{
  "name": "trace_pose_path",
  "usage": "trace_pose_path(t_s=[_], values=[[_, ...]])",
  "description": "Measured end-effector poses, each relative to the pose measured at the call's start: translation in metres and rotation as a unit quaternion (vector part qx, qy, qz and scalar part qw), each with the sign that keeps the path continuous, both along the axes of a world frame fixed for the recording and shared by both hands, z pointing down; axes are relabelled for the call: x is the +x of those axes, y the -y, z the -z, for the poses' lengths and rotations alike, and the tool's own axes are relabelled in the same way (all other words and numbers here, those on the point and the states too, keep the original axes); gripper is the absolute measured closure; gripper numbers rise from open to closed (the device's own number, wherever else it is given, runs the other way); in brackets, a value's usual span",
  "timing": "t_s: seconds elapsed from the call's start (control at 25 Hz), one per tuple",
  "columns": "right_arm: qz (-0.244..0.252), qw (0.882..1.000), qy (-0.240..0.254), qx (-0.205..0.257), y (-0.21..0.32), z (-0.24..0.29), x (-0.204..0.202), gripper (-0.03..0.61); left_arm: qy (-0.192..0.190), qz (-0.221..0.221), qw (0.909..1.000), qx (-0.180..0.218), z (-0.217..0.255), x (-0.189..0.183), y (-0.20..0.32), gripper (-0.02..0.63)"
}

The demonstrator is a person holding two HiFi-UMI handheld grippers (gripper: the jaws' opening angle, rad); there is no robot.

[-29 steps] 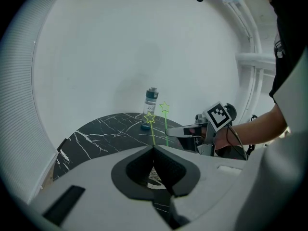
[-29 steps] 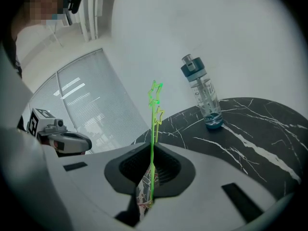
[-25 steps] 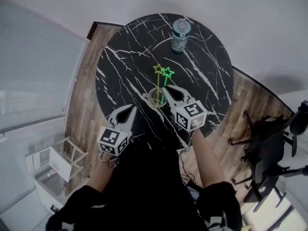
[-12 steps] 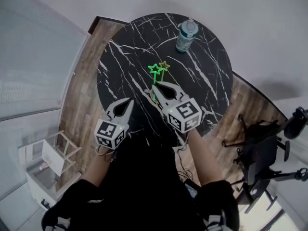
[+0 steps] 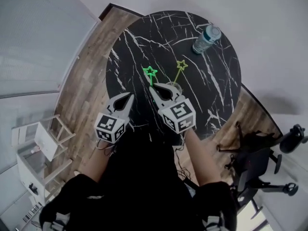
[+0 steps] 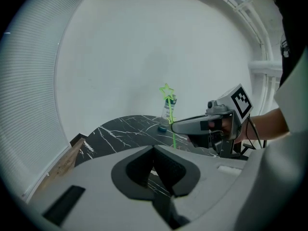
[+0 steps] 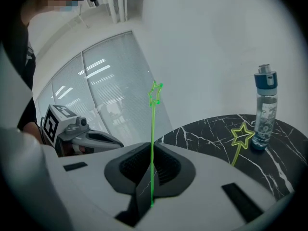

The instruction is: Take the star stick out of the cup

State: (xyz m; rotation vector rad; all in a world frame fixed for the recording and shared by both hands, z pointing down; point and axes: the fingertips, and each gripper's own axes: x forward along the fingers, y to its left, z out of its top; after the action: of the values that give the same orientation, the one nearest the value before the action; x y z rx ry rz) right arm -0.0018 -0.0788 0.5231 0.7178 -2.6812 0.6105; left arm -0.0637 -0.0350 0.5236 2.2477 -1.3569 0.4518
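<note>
Green star stick (image 5: 149,73): clear of the cup (image 5: 176,85), pinched low on its shaft by the closed jaws of the right gripper (image 5: 153,88), its bottom end free inside the jaw throat in the right gripper view. Half a second ago its star sat close against the yellow one above the cup; now the two stars are well apart, the green one carried to the cup's left. Long axis upright, star end up, shaft running straight along the jaw line in the right gripper view. Yellow star stick (image 5: 181,65): standing in the cup, leaning, star uppermost. Cup: on the round black marble table (image 5: 144,37), just beside the right gripper's tip. Left gripper (image 5: 129,97): held near the table's near edge, left of the right gripper, jaws together on nothing. Water bottle (image 5: 206,34): upright at the table's far side.
</note>
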Motion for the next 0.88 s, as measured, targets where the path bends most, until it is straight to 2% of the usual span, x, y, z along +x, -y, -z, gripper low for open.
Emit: trace_pose_path(t_s=[0.28, 0.52, 0.88], values=[[0.010, 0.996, -0.084, -0.026, -0.016, -0.033, -0.032, 0.568, -0.003, 0.037, 0.9992, -0.017, -0.020, -0.032, -0.008, 0.614], [0.009, 0.991, -0.117, -0.060, -0.029, -0.063, -0.047, 0.568, -0.010, 0.055, 0.9978, -0.035, -0.044, -0.050, -0.015, 0.614], [0.003, 0.981, -0.171, -0.089, -0.046, -0.110, -0.050, 0.568, -0.019, 0.034, 0.9977, -0.056, -0.072, -0.051, -0.016, 0.614]])
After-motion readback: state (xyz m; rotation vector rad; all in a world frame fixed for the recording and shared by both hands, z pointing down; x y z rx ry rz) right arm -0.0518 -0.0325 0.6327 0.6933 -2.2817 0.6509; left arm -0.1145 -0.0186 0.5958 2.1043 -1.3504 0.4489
